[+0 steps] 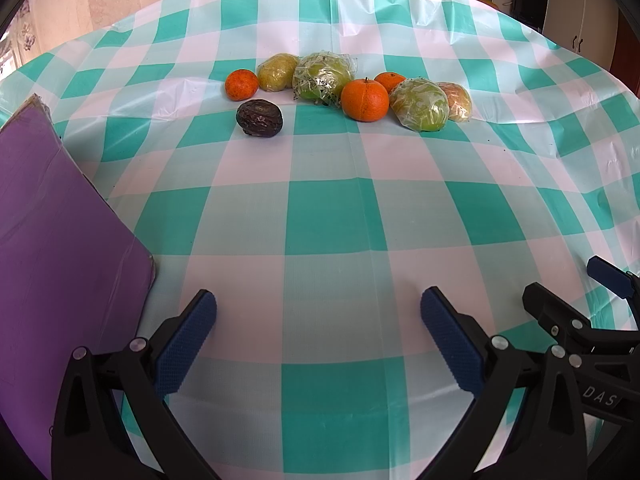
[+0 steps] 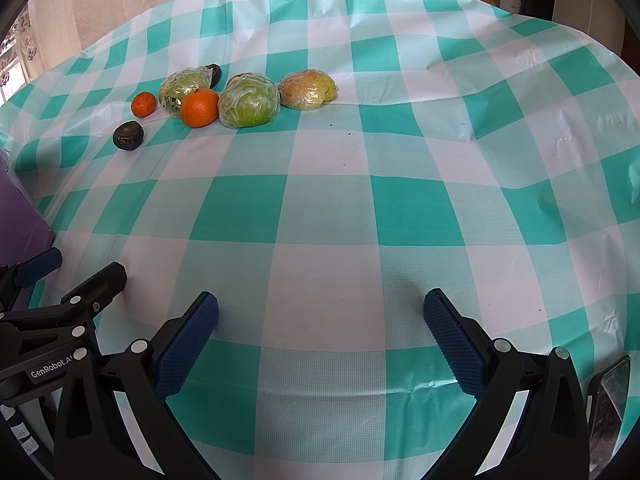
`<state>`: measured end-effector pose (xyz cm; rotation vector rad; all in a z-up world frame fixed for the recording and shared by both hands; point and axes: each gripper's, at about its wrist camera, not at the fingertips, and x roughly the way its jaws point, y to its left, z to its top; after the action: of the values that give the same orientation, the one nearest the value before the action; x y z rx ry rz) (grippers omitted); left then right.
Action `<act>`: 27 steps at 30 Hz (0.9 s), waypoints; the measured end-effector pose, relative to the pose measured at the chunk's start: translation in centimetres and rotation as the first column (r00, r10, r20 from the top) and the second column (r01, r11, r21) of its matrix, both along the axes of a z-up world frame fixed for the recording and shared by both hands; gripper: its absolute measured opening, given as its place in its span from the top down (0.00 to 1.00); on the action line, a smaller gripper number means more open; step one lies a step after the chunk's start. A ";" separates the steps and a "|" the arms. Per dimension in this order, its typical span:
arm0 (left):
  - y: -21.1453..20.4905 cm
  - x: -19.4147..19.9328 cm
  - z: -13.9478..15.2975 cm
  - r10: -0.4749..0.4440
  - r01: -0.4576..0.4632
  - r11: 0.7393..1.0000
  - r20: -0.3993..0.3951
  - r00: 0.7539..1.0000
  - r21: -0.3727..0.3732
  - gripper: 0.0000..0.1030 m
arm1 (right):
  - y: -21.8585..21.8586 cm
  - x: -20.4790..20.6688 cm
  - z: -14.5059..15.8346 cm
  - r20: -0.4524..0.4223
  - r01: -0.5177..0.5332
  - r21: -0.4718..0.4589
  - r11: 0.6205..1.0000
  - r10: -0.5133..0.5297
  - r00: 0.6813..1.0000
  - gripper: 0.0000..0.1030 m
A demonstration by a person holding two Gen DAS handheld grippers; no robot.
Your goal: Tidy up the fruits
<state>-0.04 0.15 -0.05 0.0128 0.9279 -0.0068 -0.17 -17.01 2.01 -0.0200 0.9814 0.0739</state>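
Right claw (image 2: 320, 334) agape, fruits (image 2: 224, 98) far beyond

The left gripper (image 1: 318, 312) is showing two black plastic arms, each carrying a blue pad (image 1: 186, 344) with a fine knobbly grid; round silver screws are sitting at the joints; the right gripper (image 2: 320, 314) is wearing the same black frame, blue pads (image 2: 454, 344) and silver screws; white letters "DAS" are showing on its body in the left view, and "GenRobot.AI" is reading on the left one's body in the right view.
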 end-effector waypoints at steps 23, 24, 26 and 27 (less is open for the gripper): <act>0.0 0.0 0.0 0.001 -0.001 1.000 0.000 1.000 0.000 0.01 | 0.0 0.0 -0.2 0.001 -0.001 0.002 1.000 0.001 1.000 0.04; 0.0 0.0 0.0 0.000 0.000 1.000 0.000 1.000 0.000 0.01 | -0.1 0.0 -0.2 0.001 0.000 0.002 1.000 0.000 1.000 0.04; 0.0 0.0 0.0 0.000 0.000 1.000 0.000 1.000 0.000 0.01 | 0.0 0.1 -0.2 0.001 -0.001 0.002 1.000 0.001 1.000 0.04; 0.0 0.0 0.0 0.001 -0.001 1.000 0.000 1.000 0.000 0.01 | -0.1 0.0 -0.2 0.002 -0.001 0.002 1.000 0.001 1.000 0.04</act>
<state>-0.05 0.14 -0.04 0.0126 0.9281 -0.0063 -0.13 -17.06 1.81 -0.0187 0.9798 0.0758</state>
